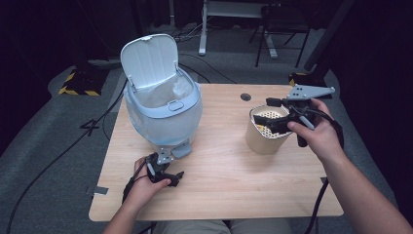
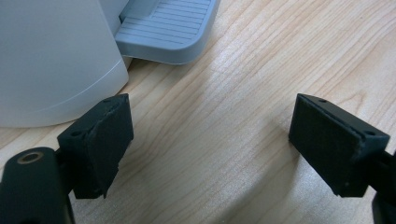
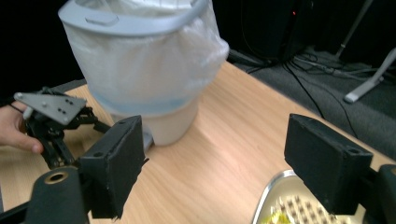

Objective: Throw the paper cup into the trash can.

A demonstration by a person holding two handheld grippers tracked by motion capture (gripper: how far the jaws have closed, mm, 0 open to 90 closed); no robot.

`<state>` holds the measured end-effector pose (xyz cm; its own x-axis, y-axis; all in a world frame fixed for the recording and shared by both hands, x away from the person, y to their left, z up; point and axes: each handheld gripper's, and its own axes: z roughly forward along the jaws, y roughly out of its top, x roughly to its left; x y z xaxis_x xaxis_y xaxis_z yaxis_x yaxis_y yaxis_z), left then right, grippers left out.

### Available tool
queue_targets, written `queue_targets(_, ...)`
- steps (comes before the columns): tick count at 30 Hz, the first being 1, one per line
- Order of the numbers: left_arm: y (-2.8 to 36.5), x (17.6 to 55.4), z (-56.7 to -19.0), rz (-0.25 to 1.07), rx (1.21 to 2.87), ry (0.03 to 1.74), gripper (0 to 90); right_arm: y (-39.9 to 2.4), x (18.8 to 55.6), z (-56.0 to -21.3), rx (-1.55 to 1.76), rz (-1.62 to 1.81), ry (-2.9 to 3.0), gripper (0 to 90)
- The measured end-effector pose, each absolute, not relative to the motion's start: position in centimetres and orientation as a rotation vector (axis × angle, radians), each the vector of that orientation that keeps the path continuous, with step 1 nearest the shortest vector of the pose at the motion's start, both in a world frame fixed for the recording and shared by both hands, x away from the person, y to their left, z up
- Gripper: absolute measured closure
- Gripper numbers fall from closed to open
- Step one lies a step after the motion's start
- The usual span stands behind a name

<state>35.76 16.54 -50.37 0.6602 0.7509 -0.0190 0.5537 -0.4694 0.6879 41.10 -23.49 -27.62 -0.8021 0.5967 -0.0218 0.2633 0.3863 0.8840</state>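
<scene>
In the high view, the left gripper (image 1: 168,176) lies low on the table (image 1: 229,180), held in the left hand (image 1: 146,187), just before the bin's pedal (image 1: 181,149). The bin (image 1: 163,109) stands beyond it, lid (image 1: 148,61) tipped up and back, a clear bag (image 1: 173,92) lining the inside. The right gripper (image 1: 272,119) is held by the right hand (image 1: 316,134) over the rim of a tan cup (image 1: 265,134); its jaws reach into the cup's mouth, above a perforated insert (image 1: 270,116). Whether they touch the rim cannot be told here. A grey plate (image 1: 309,91) tops this gripper.

In the left gripper view, the jaws stand wide apart with nothing between them, low over bare table (image 2: 224,116). The pedal (image 2: 173,28) lies ahead and slightly toward the left jaw, apart from it. The bin's white wall (image 2: 51,56) rises just beyond the left jaw.

In the right gripper view, the jaws are likewise spread wide and hold nothing. Under the right jaw shows the cup's rim (image 3: 268,196) and the holed insert (image 3: 294,207), with something yellow (image 3: 275,218) at the bottom edge. Far ahead, toward the left jaw, stands the bin (image 3: 144,70) with its bag. The left gripper (image 3: 51,126) and a bit of the left hand (image 3: 14,128) sit at its foot.
</scene>
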Motion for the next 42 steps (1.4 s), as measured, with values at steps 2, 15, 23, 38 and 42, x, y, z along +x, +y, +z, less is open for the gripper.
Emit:
queue_targets(2,16.6,35.7,-50.4,0.374,2.197,1.008,14.5,-24.5,40.9,-28.6,0.776,1.375,2.310,20.7)
queue_targets(15,17.8,35.5,-50.0,0.379,2.194,1.039,23.1,-28.7,39.8,-35.8,0.883,1.222,2.306,21.4)
queue_targets(23,18.5,35.3,-49.7,0.369,2.183,1.047,25.4,-29.5,39.2,-40.1,0.888,1.253,2.198,20.9)
queue_targets(38,18.4,34.5,-47.7,0.364,2.149,1.027,26.2,-32.1,35.2,-43.7,0.947,1.229,2.276,22.8)
queue_targets(42,18.7,34.1,-46.8,0.334,2.108,1.012,26.6,-32.8,35.0,-46.2,1.009,1.166,2.323,23.1)
